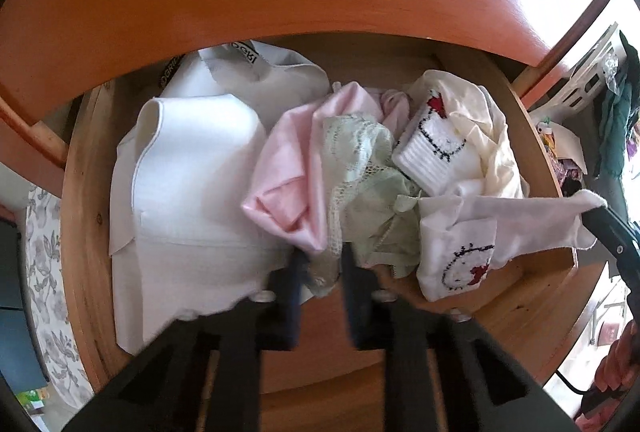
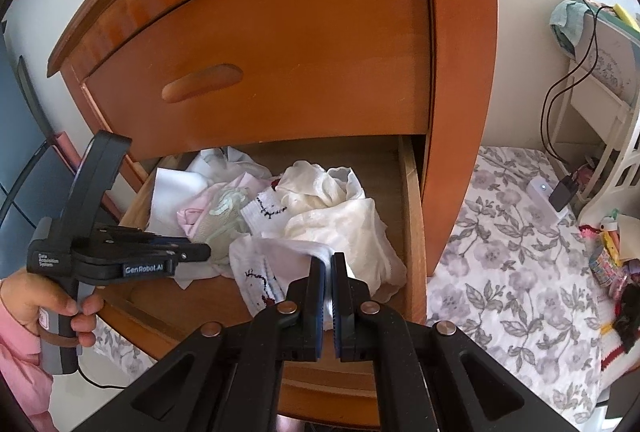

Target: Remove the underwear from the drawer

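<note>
Drawer (image 2: 412,192) open; left gripper (image 1: 322,268) clamped on green lace underwear (image 1: 360,160) near its front; right gripper (image 2: 329,264) pinching white sock (image 2: 272,264) there.

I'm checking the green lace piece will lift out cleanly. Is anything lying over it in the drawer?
Little does. The left gripper is shut on the green lace underwear at its near edge. A pink garment overlaps one side and a white sock the other; above, it is uncovered.

An open wooden drawer (image 2: 412,216) holds folded white cloth (image 1: 188,192), socks (image 1: 430,156) and underwear (image 1: 360,168).
</note>
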Tool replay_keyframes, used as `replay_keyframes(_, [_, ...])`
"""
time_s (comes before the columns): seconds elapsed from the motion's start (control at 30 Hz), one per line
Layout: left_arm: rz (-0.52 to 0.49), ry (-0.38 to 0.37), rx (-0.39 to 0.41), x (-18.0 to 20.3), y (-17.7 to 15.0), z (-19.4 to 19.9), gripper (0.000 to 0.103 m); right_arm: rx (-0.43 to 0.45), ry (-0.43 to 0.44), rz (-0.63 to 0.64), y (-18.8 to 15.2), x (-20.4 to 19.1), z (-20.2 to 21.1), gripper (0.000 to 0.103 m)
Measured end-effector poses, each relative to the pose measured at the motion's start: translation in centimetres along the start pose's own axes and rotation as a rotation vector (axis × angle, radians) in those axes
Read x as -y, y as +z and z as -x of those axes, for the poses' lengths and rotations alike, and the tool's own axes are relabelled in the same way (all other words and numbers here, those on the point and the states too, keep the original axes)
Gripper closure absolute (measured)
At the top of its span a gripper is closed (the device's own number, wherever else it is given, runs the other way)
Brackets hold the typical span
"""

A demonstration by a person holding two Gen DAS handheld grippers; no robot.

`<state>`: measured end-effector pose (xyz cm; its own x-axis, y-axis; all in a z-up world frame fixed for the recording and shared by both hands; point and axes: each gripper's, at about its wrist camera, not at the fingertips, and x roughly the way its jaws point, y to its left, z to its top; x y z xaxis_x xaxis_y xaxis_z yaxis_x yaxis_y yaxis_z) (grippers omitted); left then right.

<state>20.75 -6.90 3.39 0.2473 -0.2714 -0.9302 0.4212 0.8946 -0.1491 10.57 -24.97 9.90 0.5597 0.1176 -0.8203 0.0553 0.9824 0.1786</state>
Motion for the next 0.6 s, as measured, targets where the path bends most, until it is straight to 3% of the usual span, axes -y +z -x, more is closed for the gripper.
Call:
replay_keyframes(0.27, [0.048,-0.081,0.027,-0.9,-1.3,0.6,0.098,-0.009,0.008,-0.015,-0.4,0.0,0.0,0.100])
replay_keyframes(0.6, [0.096,-0.202,0.122,-1.5,-3.6,3.5,0.100,-0.007,0.021,-0.022,-0.6,-0.3,0.6,0.100])
